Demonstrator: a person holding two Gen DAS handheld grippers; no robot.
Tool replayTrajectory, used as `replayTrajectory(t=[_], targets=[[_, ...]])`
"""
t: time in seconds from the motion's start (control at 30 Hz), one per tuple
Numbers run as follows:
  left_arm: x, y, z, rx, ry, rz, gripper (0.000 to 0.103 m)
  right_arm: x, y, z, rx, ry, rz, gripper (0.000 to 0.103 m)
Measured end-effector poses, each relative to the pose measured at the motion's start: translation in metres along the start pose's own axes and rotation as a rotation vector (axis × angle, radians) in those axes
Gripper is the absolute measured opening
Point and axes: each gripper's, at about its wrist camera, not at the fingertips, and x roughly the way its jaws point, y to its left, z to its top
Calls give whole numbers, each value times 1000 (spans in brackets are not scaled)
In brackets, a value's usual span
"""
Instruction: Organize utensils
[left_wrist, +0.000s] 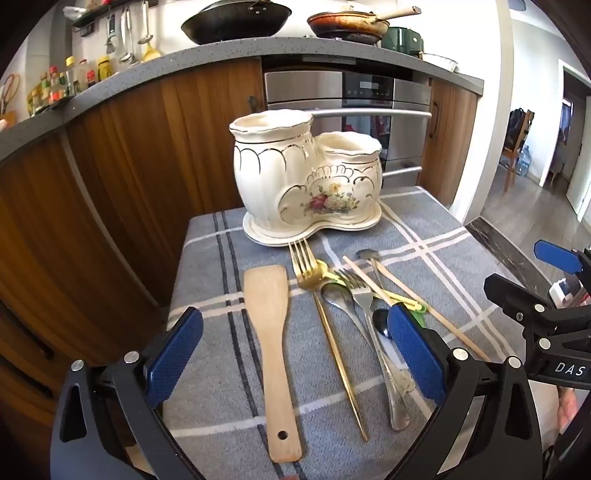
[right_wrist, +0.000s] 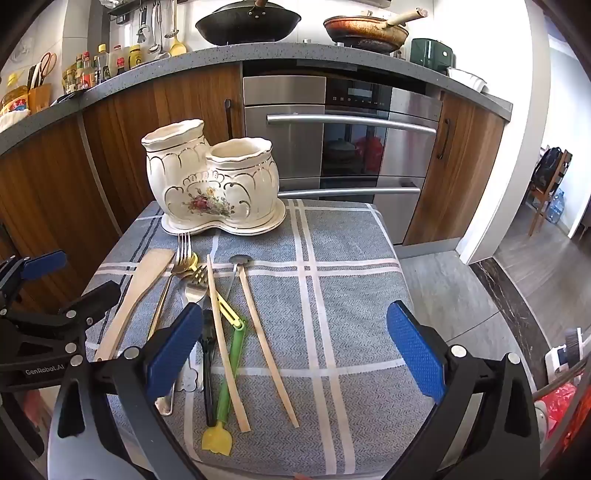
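A cream ceramic two-cup utensil holder (left_wrist: 306, 181) (right_wrist: 210, 188) stands empty at the back of the grey plaid cloth (left_wrist: 229, 398) (right_wrist: 351, 295). In front of it lie a wooden spatula (left_wrist: 271, 354) (right_wrist: 136, 291), a gold fork (left_wrist: 314, 280) (right_wrist: 173, 280), a silver fork (left_wrist: 364, 299) (right_wrist: 195, 286), a silver spoon (left_wrist: 338, 299), a black spoon (right_wrist: 208, 354), two wooden chopsticks (right_wrist: 267, 347) (left_wrist: 406, 299) and a green-handled utensil (right_wrist: 231, 365). My left gripper (left_wrist: 295, 354) is open above the spatula and gold fork. My right gripper (right_wrist: 295, 354) is open above the chopsticks.
Wooden cabinets (right_wrist: 48, 177) and a steel oven (right_wrist: 343, 144) stand behind the table. The counter (right_wrist: 258, 55) holds pans and bottles. Tiled floor (right_wrist: 454, 295) lies to the right of the table edge.
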Motion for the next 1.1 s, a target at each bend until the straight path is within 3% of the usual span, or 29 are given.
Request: replayTrajectory(t=[1.1], targets=[[-3,2,1,-12,1,-9,100,-1,0,-1,0,-1,2,98]])
